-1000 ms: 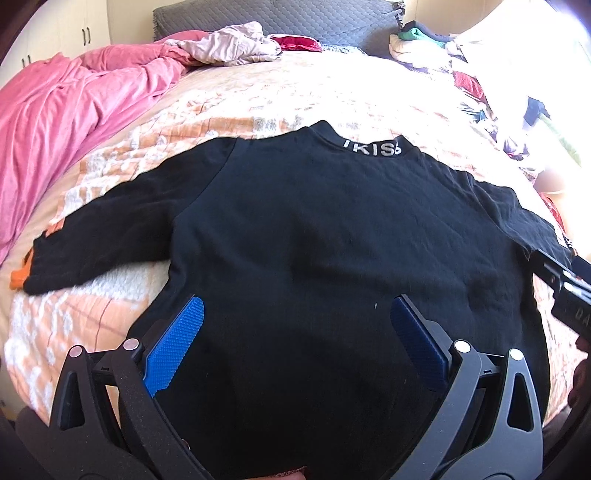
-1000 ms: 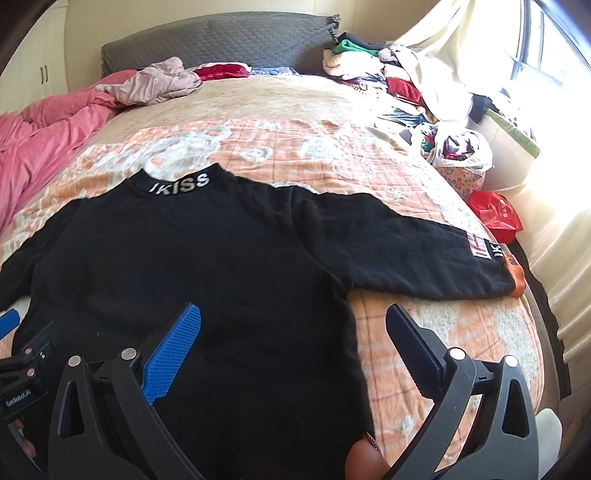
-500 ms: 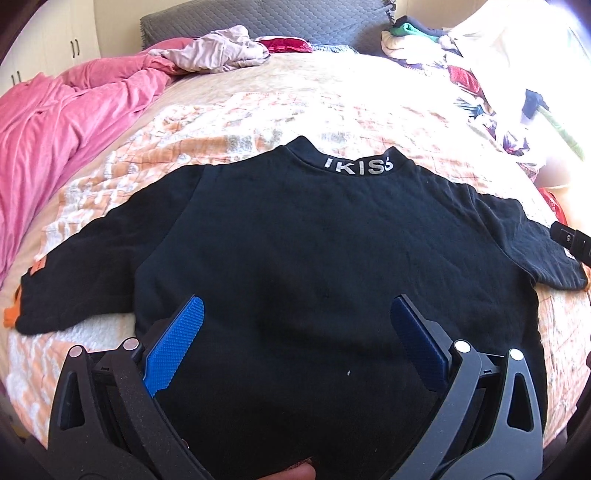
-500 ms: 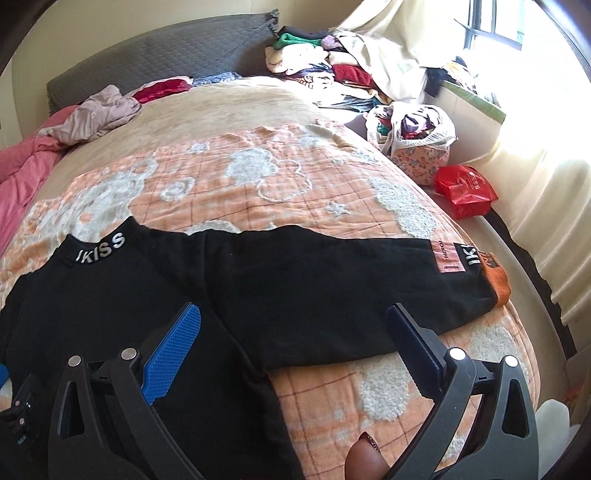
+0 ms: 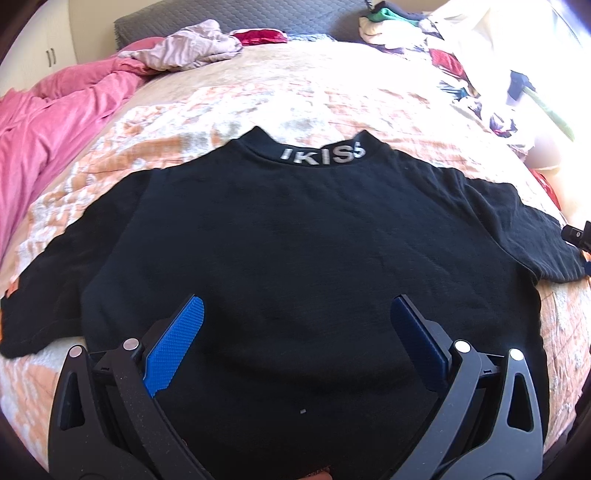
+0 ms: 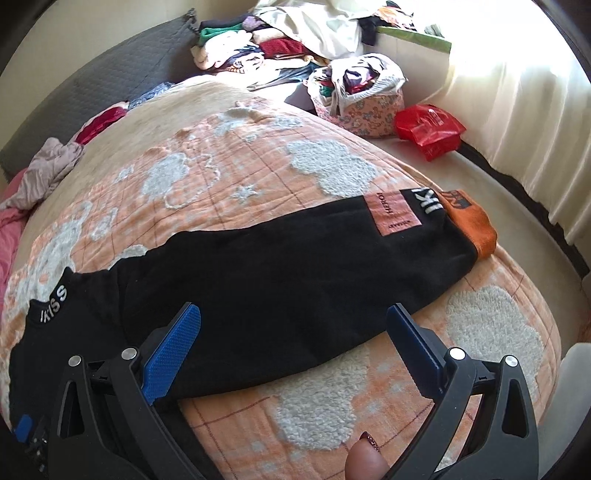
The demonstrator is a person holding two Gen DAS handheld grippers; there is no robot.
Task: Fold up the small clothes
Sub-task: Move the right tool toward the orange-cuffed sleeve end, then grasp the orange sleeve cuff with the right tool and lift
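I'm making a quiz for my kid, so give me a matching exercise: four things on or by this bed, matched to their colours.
Things:
1. sweater body
2. sleeve cuff
3. crumpled blanket
4. plastic bag

Colours:
A. red
B. black
C. pink
D. orange

Pairs: 1-B, 2-D, 3-C, 4-A

**Bedroom in a home, laundry in progress**

Wide bed [image 6: 258,177] with peach quilted cover, white fleecy cloud and star patches. Grey padded headboard [image 5: 258,18] at far end. Pink duvet [image 5: 48,118] bunched along one side. Loose garments at head of bed; heap of mixed clothes [image 6: 258,44] stacked near the window. Floral fabric basket [image 6: 365,107] stuffed with laundry on floor, red plastic bag [image 6: 428,127] beside it. Cream curtain [image 6: 517,110], strong daylight. Cupboard doors [image 5: 51,59] in corner.
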